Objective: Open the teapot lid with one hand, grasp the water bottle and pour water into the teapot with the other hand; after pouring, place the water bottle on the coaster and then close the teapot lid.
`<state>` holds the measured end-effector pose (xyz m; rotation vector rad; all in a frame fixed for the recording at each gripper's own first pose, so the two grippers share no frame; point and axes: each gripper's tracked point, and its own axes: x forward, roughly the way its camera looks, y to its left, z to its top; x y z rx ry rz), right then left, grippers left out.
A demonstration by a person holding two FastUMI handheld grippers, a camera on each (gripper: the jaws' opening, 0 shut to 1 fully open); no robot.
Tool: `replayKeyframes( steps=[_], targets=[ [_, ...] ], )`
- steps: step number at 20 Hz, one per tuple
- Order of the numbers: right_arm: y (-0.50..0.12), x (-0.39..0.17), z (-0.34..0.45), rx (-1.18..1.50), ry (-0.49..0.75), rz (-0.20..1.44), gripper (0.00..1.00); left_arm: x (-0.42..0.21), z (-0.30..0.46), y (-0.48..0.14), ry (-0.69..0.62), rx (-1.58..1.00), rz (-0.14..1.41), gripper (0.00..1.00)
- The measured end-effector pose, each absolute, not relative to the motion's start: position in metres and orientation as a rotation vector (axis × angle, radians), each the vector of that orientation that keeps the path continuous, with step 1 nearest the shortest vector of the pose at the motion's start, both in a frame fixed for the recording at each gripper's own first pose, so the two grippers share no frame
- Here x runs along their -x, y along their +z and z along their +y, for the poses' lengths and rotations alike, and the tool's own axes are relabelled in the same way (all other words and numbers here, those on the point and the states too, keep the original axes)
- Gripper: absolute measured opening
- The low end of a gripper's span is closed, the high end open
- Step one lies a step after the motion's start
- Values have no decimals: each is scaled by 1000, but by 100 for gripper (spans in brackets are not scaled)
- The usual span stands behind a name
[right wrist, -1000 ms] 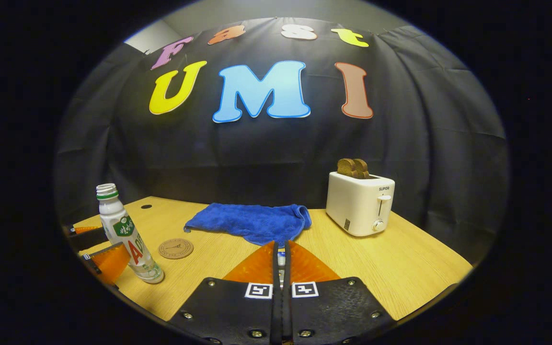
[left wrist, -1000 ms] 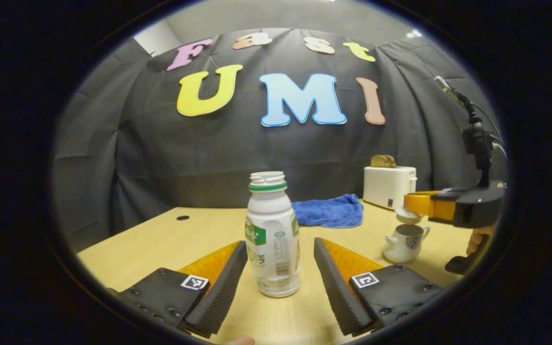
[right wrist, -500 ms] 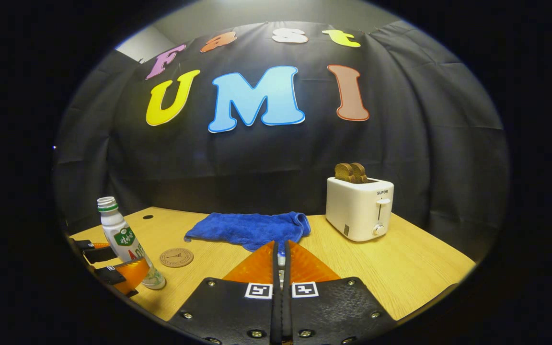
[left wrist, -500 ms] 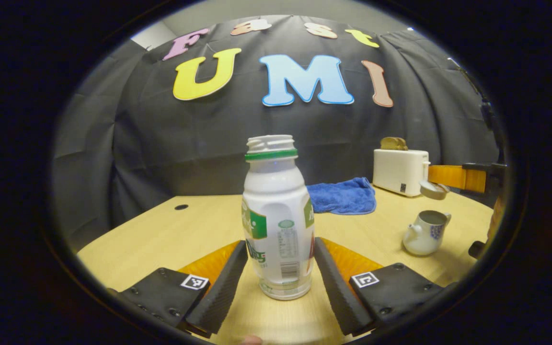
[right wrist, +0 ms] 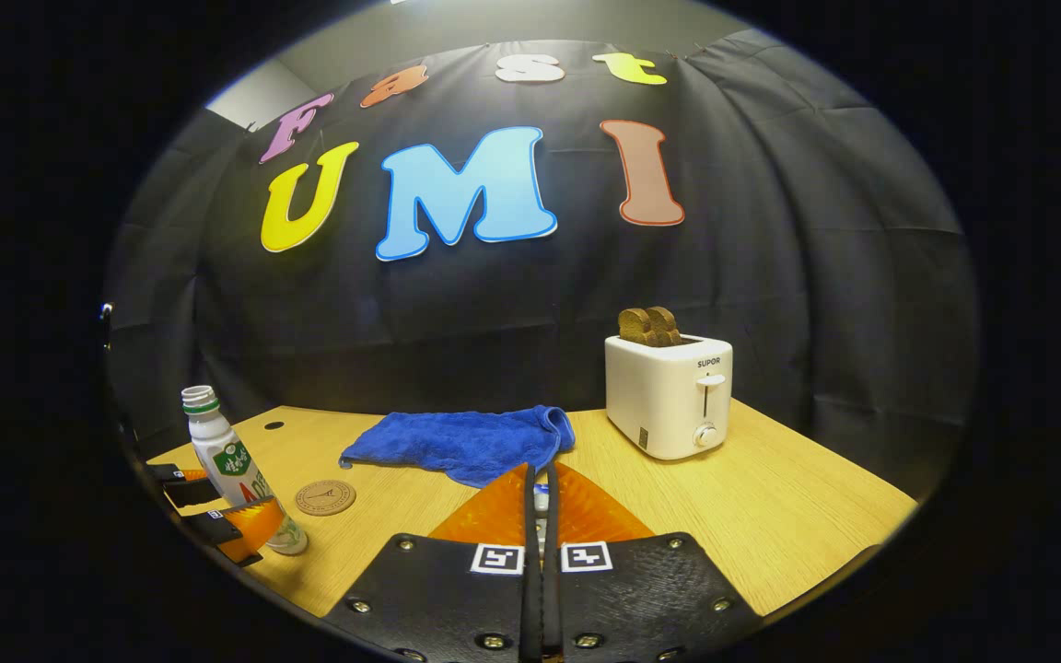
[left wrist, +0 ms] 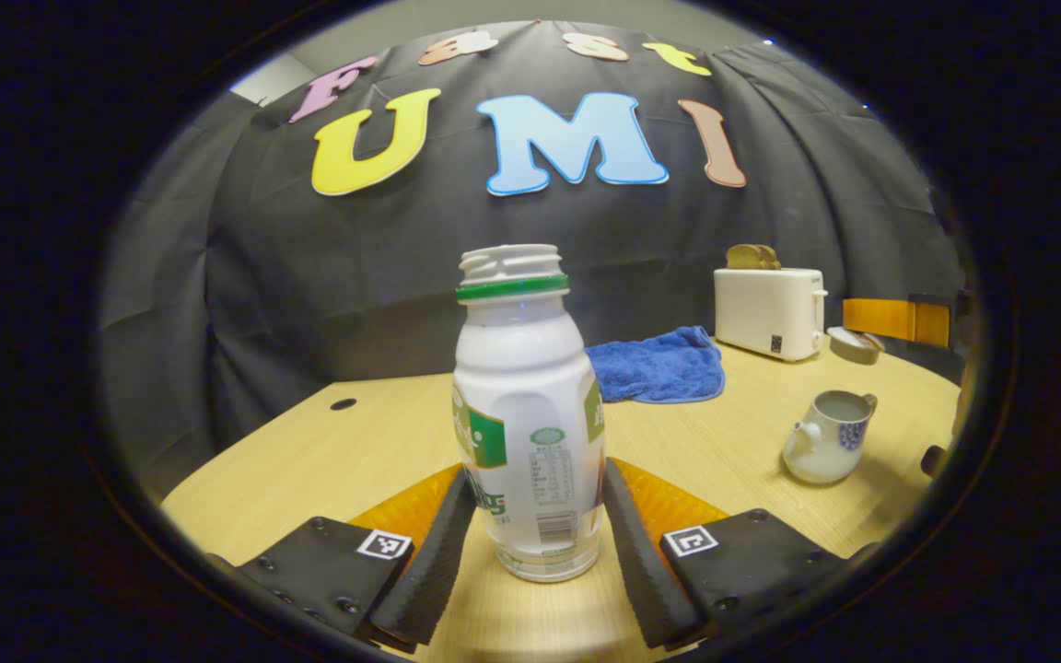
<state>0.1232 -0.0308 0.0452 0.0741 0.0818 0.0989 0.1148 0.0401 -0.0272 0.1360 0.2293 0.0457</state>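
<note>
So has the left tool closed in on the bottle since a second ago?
Yes. The left tool has advanced along the table; its fingers now flank the water bottle closely.

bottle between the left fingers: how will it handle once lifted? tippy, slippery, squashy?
The water bottle is tall on a narrow base, so probably tippy if nudged high. It has no cap, so tilting early could spill. The smooth wall and glossy label may slip, though the left gripper flanks the low, waisted part. Fill level cannot be told.
</note>
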Motion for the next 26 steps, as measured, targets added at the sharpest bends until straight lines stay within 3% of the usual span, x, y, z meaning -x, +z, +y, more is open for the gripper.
replayKeyframes(
  steps=[11,15,23,24,26],
  targets=[
    [47,-127,-65,-112,48,93,0,-116,-13,-9,-22,-665,179,81],
    [53,-128,-85,-162,32,85,0,-123,-24,-6,-32,-816,187,90],
    [56,-128,-111,-193,4,87,0,-133,-42,-5,-66,-1081,208,90],
    [57,-129,-111,-193,3,86,0,-134,-47,-5,-74,-1117,209,84],
    [56,-128,-113,-193,2,86,0,-137,-52,-5,-92,-1183,214,84]
  ],
)
